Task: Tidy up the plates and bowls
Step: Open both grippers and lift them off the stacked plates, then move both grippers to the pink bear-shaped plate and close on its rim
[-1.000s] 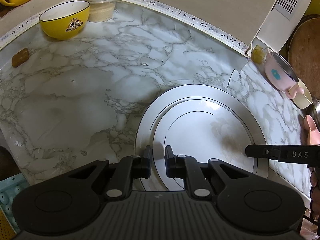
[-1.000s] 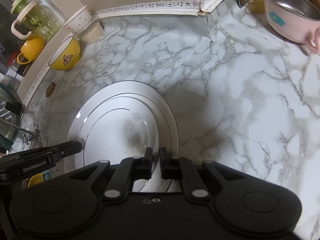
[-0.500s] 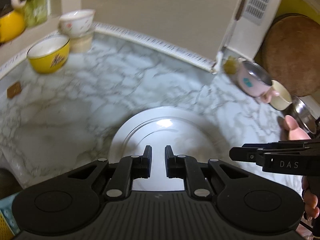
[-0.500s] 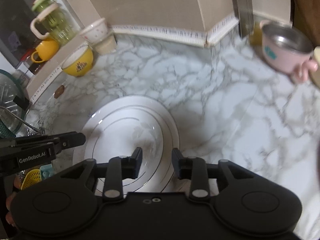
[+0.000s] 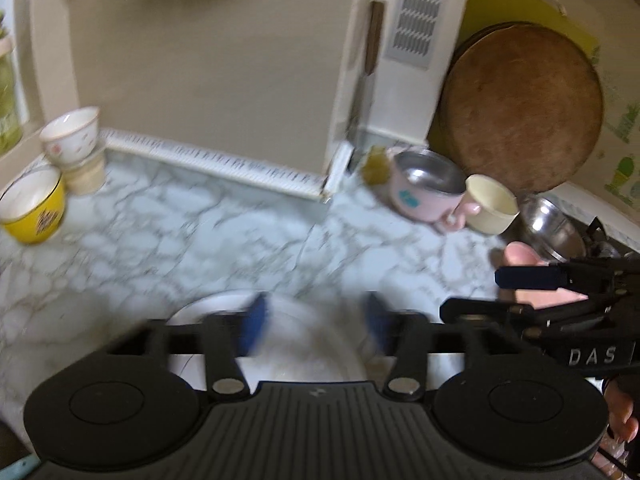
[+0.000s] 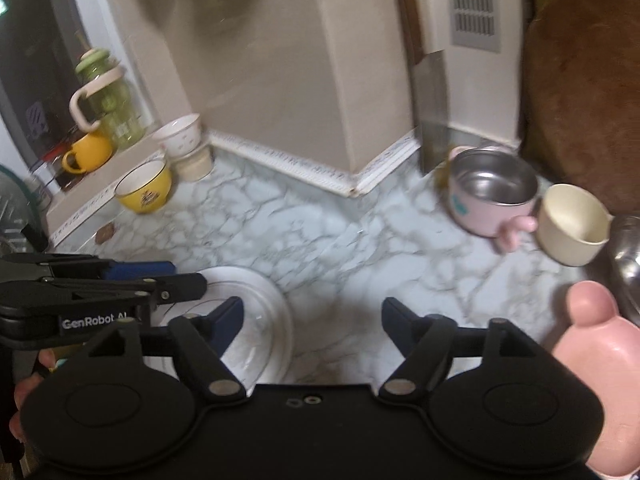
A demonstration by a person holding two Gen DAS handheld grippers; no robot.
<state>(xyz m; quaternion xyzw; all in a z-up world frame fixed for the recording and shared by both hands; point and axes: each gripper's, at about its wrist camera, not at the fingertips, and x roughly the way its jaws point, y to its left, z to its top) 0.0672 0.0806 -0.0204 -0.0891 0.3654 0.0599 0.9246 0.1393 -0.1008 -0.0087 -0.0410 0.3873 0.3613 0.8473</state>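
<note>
Stacked white plates [image 5: 308, 344] lie on the marble counter, also in the right wrist view [image 6: 256, 320]. My left gripper [image 5: 314, 320] is open and empty, raised above the plates. My right gripper [image 6: 312, 320] is open and empty, just right of the plates. A yellow bowl [image 5: 32, 208] [image 6: 144, 192] and a white flowered bowl [image 5: 72, 136] [image 6: 180, 136] on a cup stand at the back left. A pink steel-lined bowl [image 5: 424, 188] [image 6: 492, 196] and a cream cup [image 5: 490, 204] [image 6: 572, 224] stand at the right.
A round wooden board [image 5: 520, 108] leans on the wall at the right. A cleaver [image 6: 430, 108] hangs by the wall corner. A steel bowl [image 5: 552, 224] and a pink dish [image 6: 600, 364] sit at the right. A green jug [image 6: 108, 108] and yellow mug [image 6: 88, 152] stand on the ledge.
Both grippers have opened, let go of the plates and lifted up and back. The plates stay on the counter.
</note>
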